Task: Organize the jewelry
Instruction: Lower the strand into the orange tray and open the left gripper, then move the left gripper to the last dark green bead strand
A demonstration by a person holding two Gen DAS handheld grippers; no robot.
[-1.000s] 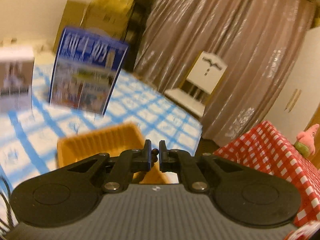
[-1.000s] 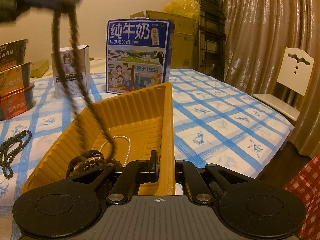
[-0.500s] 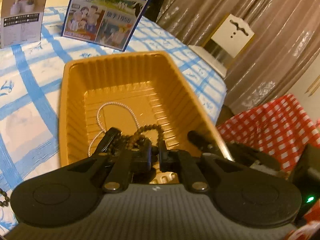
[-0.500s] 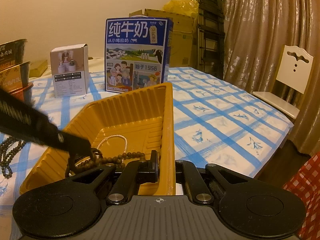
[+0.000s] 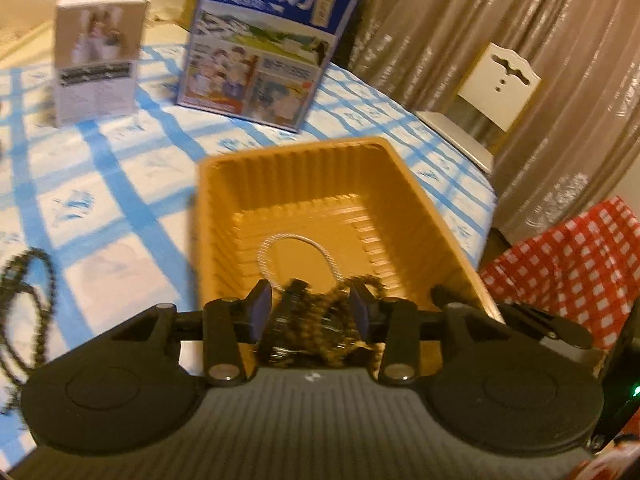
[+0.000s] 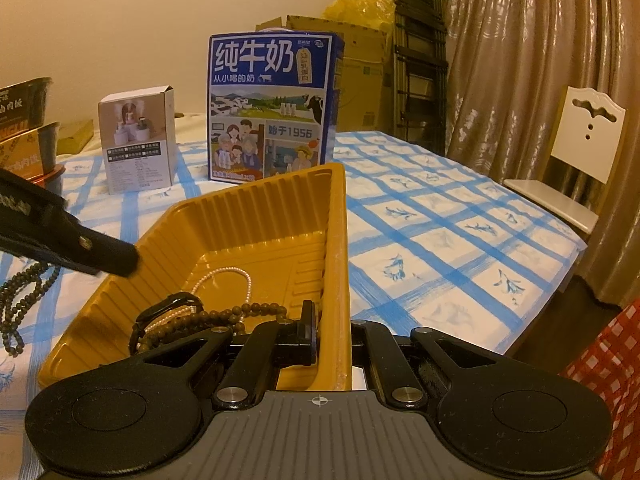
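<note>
You are at the release step: your left claw (image 5: pixel 310 308) is opening over the yellow tray (image 6: pixel 256 216), the brown bead string (image 5: pixel 320 320) lying loose between its jaws — blurred, apparently already in the tray. Your right claw (image 6: pixel 330 334) stays out of it, clamped shut on the tray's rim. Next, lift clear and fetch the dark bead necklace (image 6: pixel 20 300) from the surface (image 6: pixel 440 232).

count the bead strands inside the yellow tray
2 clear: white pearl strand mid-tray, brown bead strand at its near end by a dark band; overlaps may hide more.
</note>
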